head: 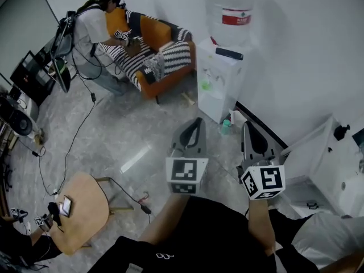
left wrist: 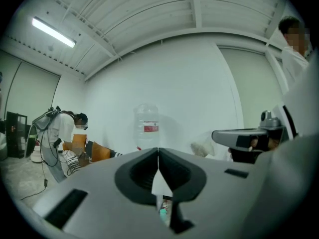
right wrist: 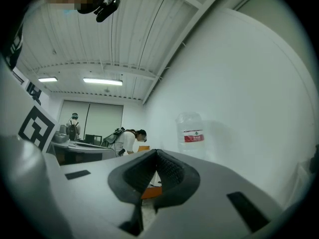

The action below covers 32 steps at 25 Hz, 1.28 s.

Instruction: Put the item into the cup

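Grey floor (head: 114, 135) fills most of the head view, with white wall (head: 296, 44) from 12 to 3 o'clock. An orange sofa (head: 156, 50) with striped cushions sits at 11 o'clock, and a person (head: 91, 33) is bent over it. A water dispenser (head: 219, 78) stands at 12 o'clock against the wall, with a big bottle (head: 232, 10) on top. A round wooden table (head: 85, 226) is at 8 o'clock, with a phone (head: 65, 205) on its 10 o'clock side.

We hold both grippers in mid-air near centre, apart from all the furniture. The left gripper (head: 197, 121) is at 6 o'clock of the dispenser, and the right gripper (head: 248, 127) is just beside it at its 3 o'clock.

In the left gripper view the fingers (left wrist: 139, 173) meet tip to tip with nothing between them. It is the same in the right gripper view: the fingers (right wrist: 169, 171) are pressed together and empty.

A small teal thing (head: 226, 127) stands at the dispenser's foot, too small to name.

We find no item and no cup that we can be sure of in any view, so their places are unknown.

We judge the task not yet begun, with neither gripper near anything to pick. The next move calls for finding the item, lowering one gripper toward it, and spreading its fingers before the grasp. The cup also has to be found before any carry.
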### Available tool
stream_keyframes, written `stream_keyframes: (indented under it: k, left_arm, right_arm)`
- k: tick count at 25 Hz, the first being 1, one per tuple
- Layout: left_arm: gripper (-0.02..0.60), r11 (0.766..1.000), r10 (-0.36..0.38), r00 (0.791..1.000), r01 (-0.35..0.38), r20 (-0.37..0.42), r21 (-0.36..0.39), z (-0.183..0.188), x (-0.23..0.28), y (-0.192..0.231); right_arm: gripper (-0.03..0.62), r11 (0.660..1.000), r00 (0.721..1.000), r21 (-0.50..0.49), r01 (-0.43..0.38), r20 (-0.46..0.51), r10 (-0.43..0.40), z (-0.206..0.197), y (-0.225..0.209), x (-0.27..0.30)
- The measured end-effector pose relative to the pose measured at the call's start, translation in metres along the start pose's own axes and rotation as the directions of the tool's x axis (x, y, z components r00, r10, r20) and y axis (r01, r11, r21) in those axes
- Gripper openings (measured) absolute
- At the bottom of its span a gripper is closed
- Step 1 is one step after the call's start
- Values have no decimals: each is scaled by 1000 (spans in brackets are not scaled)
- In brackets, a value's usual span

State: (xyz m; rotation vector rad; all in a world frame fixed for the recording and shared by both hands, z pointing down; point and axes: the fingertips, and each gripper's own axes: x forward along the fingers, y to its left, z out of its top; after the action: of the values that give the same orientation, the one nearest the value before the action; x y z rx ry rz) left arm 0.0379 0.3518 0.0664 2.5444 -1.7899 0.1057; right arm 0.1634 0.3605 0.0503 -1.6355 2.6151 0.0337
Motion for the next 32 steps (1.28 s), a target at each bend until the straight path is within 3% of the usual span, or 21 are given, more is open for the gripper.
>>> stream_keyframes:
  k: [4, 12, 19, 23, 28, 32]
  left_arm:
    - [14, 1000, 4, 1000, -4, -16, 8, -4, 49, 30]
    - [14, 997, 42, 996, -47, -81, -56, -25, 143, 119]
    - [14, 998, 5, 985, -17, -170, -67, -43, 215, 185]
    - [14, 998, -10, 985, -1, -170, -62, -38, 248, 222]
    - [14, 993, -2, 988, -17, -156, -119, -38, 276, 271]
    - [14, 991, -21, 989, 2, -147, -133, -36, 294, 280]
  right_arm:
    - [11, 1000, 999, 0, 6, -43, -6, -11, -11, 42]
    - [11, 1000, 992, 14, -14, -125, 15, -30, -23, 166]
    - [11, 998, 984, 54, -29, -174, 38, -54, -21, 284]
    - [11, 998, 982, 56, -33, -182, 43, -57, -14, 338]
    - [11, 999, 982, 16, -36, -182, 39, -48, -8, 378]
    - [11, 1000, 981, -1, -28, -190, 27, -47, -11, 395]
